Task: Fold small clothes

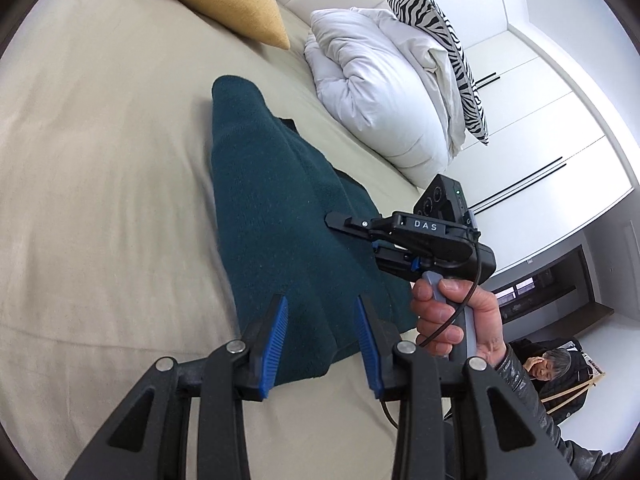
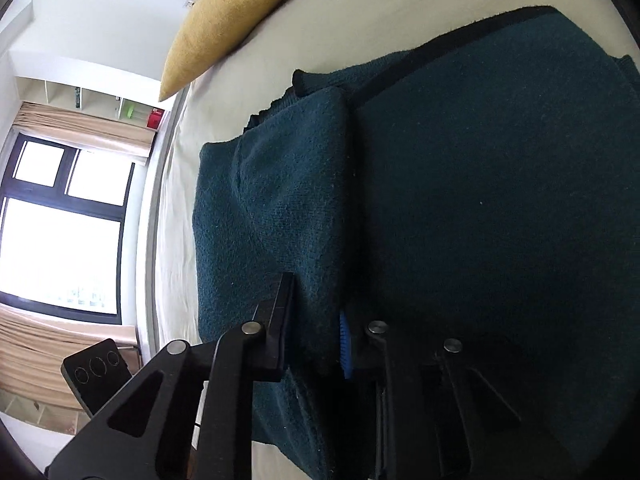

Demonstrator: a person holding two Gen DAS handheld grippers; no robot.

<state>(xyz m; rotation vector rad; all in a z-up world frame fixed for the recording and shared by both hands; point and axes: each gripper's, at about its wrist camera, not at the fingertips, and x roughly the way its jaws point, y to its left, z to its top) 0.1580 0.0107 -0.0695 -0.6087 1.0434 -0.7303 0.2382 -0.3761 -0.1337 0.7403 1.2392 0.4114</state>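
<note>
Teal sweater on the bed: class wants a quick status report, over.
Left gripper jaws open, holding nothing. Right gripper clamped on a fold of the teal sweater. Nothing in the way.

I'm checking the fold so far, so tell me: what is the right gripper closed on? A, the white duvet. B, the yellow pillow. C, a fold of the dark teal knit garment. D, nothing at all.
C: in the right wrist view the right gripper has a thick fold of the dark teal knit garment pinched between its fingers, while the yellow pillow lies far off on the bed.
</note>
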